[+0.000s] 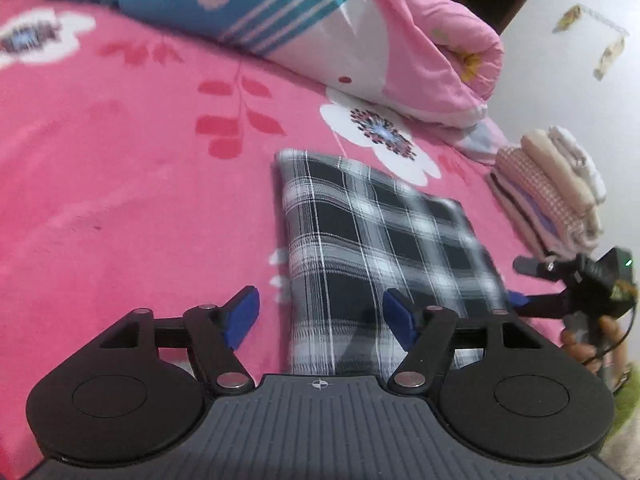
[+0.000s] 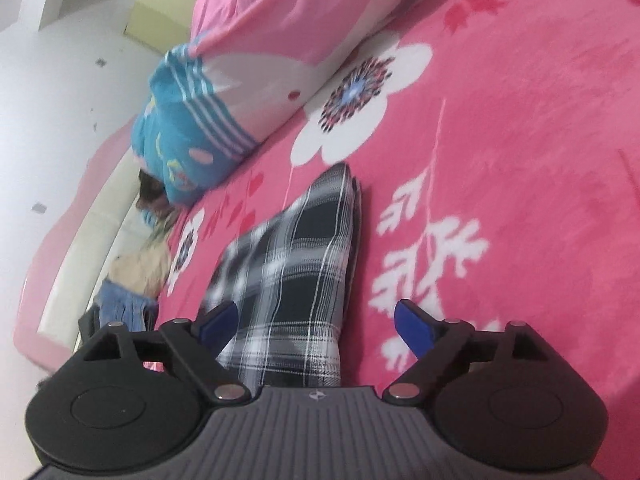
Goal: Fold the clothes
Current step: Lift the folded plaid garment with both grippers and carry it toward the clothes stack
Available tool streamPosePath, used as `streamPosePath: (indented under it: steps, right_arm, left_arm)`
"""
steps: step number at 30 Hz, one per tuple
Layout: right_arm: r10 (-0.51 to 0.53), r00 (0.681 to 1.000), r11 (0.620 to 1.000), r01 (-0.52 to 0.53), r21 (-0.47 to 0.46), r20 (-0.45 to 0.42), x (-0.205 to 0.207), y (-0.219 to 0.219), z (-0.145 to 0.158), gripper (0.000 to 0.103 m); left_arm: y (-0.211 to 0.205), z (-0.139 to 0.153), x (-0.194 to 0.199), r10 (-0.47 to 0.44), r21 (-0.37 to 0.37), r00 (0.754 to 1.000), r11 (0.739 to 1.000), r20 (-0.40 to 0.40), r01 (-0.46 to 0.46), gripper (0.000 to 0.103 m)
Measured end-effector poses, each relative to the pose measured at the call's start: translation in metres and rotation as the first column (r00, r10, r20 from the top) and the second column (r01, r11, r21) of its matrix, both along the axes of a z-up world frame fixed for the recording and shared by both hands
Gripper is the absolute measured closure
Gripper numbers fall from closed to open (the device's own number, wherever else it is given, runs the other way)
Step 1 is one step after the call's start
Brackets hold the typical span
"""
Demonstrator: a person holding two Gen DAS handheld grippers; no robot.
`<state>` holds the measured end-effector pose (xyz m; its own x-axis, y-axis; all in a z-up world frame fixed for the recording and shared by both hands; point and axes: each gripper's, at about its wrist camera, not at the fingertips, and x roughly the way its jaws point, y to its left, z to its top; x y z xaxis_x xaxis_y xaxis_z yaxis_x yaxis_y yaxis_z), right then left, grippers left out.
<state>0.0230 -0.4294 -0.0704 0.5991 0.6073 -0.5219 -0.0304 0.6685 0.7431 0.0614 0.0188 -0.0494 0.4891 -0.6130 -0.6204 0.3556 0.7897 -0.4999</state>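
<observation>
Bed: pink floral blanket covers the whole surface, white wall behind.
Around: rolled pink/blue quilt along the far edge; 1 stack of folded clothes near the bed edge, well apart from the plaid; loose clothes by the bed frame in right wrist view.
Plaid cloth: 1 pc, black/white, folded flat into a rectangle, mid-bed.
Left gripper: low over plaid's near-left corner, fingers spread wide, nothing held.
Right gripper: released too, wide apart over plaid's near end; seen from left wrist view w/ person's hand on its handle.
Count: 2 grippers, 1 plaid, 1 stack.
</observation>
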Motion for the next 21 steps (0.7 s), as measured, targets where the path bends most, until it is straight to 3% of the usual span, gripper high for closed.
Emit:
streamPosePath:
  steps: [6,14,18,21]
  right_arm:
    - [0.105,0.994,0.994,-0.105,0.041,-0.007,0.023,0.004,-0.006,0.014]
    - [0.229,0.973,0.968,-0.229,0.106,0.012,0.067,0.011,-0.013,0.019]
    - [0.293,0.955,0.954,-0.295,0.062,0.040,0.082,0.028,-0.014,0.025]
    - [0.316,0.947,0.948,-0.318,0.021,0.060,0.086,0.040,-0.014,0.039]
  left_arm:
    - [-0.009,-0.023,0.032,-0.108,-0.119,0.990,0.988,-0.091,0.097,0.035]
    - [-0.018,-0.037,0.069,-0.162,-0.237,0.977,0.963,-0.135,0.127,0.038]
    - [-0.025,-0.040,0.073,-0.172,-0.237,0.978,0.961,-0.119,0.140,0.049]
    - [-0.028,-0.041,0.071,-0.158,-0.223,0.983,0.966,-0.099,0.133,0.062]
